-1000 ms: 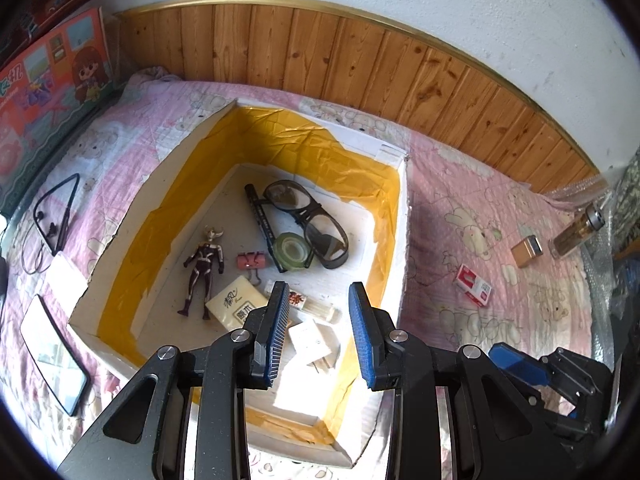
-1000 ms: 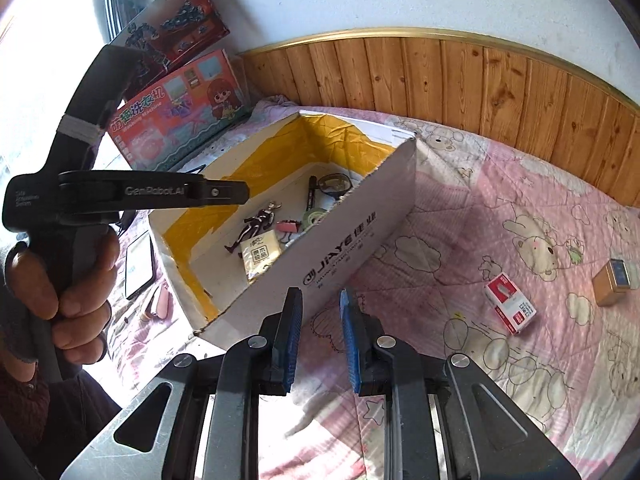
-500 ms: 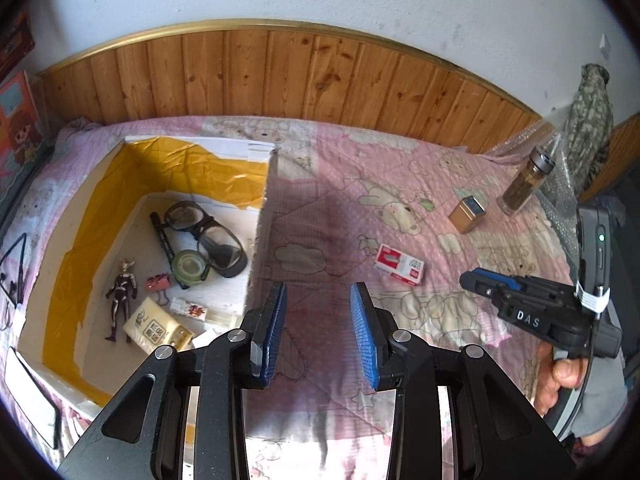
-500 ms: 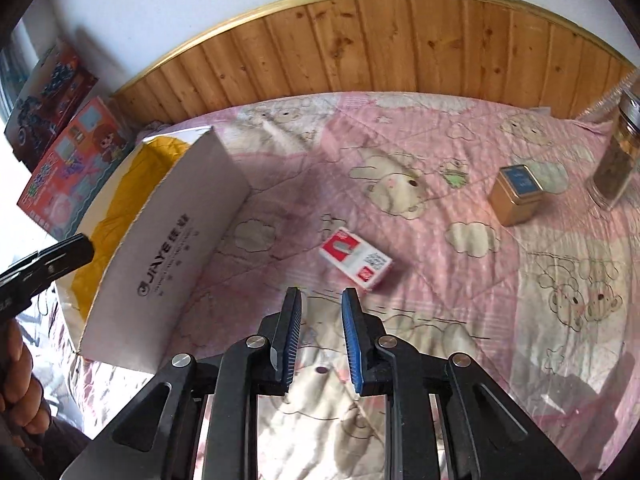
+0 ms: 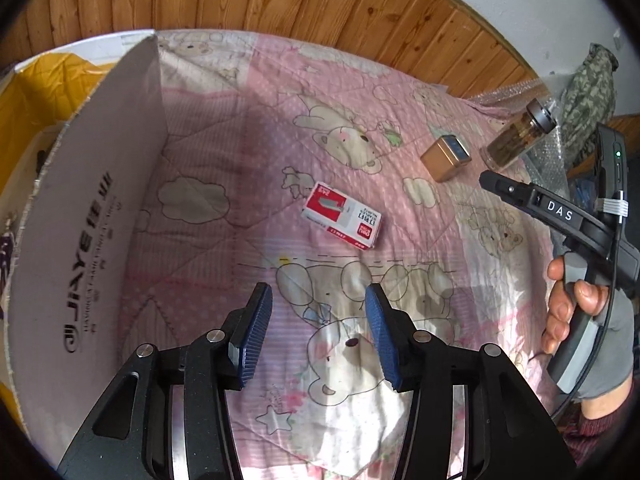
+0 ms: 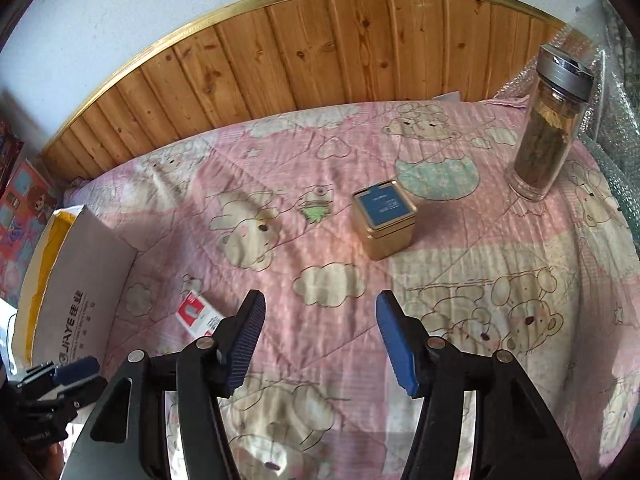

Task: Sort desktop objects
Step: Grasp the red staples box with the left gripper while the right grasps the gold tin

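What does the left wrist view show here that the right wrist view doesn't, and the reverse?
Only the left wrist view shows the person's hand gripping the right hand-held gripper's handle, and a camouflage cloth. Only the right wrist view shows the picture boxes at far left. Both show the red staple box, gold tin, glass bottle and cardboard box.

Cardboard box point(image 5: 86, 216): cut off by the left edge in the left wrist view; its near wall hides almost everything inside.
Staple box point(image 6: 199, 314): in the right wrist view, its near end is hidden behind the right gripper's point(image 6: 320, 338) left finger.
Staple box print: too small to read in the left wrist view.
Glass bottle point(image 6: 550, 128): contents brown, too unclear to tell.
Left gripper point(image 6: 60, 384): only its tip shows at the lower left edge of the right wrist view.
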Motion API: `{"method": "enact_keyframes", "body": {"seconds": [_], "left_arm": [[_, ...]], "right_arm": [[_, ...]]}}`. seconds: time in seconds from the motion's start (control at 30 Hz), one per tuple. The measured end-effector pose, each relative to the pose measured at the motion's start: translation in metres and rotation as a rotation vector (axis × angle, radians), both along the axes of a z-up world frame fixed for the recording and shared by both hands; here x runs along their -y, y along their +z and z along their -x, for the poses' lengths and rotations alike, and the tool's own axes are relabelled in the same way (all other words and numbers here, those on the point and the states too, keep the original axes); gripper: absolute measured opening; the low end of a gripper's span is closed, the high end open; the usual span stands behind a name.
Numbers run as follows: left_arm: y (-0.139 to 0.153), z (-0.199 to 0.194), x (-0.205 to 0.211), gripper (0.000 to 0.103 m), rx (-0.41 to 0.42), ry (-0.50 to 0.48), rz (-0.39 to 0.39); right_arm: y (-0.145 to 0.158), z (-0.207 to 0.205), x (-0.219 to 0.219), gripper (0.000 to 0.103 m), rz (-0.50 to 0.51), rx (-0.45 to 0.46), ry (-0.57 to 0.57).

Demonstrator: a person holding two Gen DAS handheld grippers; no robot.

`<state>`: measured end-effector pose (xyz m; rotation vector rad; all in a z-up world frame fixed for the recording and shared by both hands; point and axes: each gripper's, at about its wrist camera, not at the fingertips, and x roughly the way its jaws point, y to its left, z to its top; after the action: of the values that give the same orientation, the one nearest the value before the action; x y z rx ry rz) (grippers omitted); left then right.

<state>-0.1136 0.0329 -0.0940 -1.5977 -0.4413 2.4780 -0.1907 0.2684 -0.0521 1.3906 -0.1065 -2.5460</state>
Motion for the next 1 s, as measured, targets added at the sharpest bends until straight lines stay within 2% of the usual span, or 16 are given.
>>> {"method": "enact_keyframes", "body": {"seconds": [0.13, 0.3, 0.43, 0.63, 0.7, 0.83, 0.87, 0.9, 0.93, 0.97, 1.0], "left_arm": [[-0.020, 0.025, -0.008, 0.054, 0.059, 0.059, -0.104], [-0.045, 0.055, -0.013, 0.059, 0.115, 0.193, -0.211], [-0.058, 0.073, -0.022, 0.060, 0.148, 0.251, -0.198], [-0.054, 0.090, -0.045, 0.067, 0.108, 0.265, -0.052], [-0.055, 0.094, -0.054, 0.072, 0.097, 0.260, 0.003], [-0.056, 0.098, -0.077, 0.073, 0.069, 0.219, 0.172], [-0.056, 0.097, -0.082, 0.071, 0.061, 0.209, 0.212], [-0.057, 0.097, -0.086, 0.071, 0.053, 0.201, 0.242], [-0.057, 0.096, -0.088, 0.070, 0.044, 0.195, 0.264], [-0.057, 0.096, -0.091, 0.066, 0.038, 0.190, 0.291], [-0.056, 0.094, -0.092, 0.051, 0.028, 0.183, 0.311]], "right_arm": [[-0.011, 0.025, -0.004, 0.066, -0.064, -0.007, 0.004], [-0.020, 0.050, -0.005, 0.076, -0.159, -0.053, 0.024], [-0.029, 0.069, -0.010, 0.077, -0.197, -0.055, 0.041], [-0.045, 0.091, -0.010, 0.078, -0.228, -0.048, 0.085], [-0.047, 0.095, -0.012, 0.078, -0.215, -0.048, 0.093], [-0.051, 0.096, -0.014, 0.078, -0.196, -0.051, 0.118], [-0.052, 0.096, -0.015, 0.075, -0.184, -0.046, 0.121], [-0.053, 0.096, -0.016, 0.063, -0.159, -0.036, 0.130], [-0.054, 0.097, -0.017, 0.054, -0.134, -0.020, 0.141], [-0.055, 0.097, -0.016, 0.051, -0.136, -0.013, 0.140], [-0.054, 0.095, -0.014, 0.051, -0.142, -0.017, 0.141]]}}
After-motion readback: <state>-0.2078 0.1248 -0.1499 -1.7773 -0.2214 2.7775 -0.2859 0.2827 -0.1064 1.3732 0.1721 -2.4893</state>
